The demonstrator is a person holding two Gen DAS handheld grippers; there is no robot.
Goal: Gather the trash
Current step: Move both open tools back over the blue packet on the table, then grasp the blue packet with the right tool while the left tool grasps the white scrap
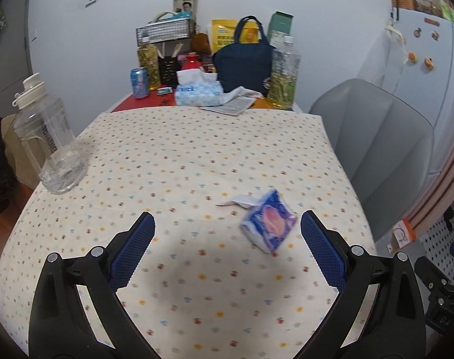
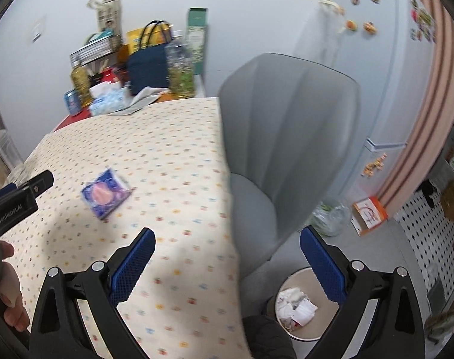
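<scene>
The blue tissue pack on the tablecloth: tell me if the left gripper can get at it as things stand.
Probably yes. The left gripper is open, and the blue tissue pack lies on the tablecloth just ahead of its right finger, with nothing between them.

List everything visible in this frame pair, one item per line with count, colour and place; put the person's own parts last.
tissue pack: 1, blue and purple, on the tablecloth by the left gripper
paper scrap: 1, white, just behind the pack
tablecloth: 1, cream with small dots, over the table
water jug: 1, clear, table's left edge
tissue box: 1, blue and white, far end
can: 1, blue, far end
bottles: 2, clear with yellowish contents, far end
tote bag: 1, navy, far end
chair: 1, grey, right of table
bin: 1, pale, on floor, holding white paper waste
fridge: 1, pale, with magnets
left gripper: open, empty
right gripper: open, empty
hand: 1, holding the left gripper
</scene>
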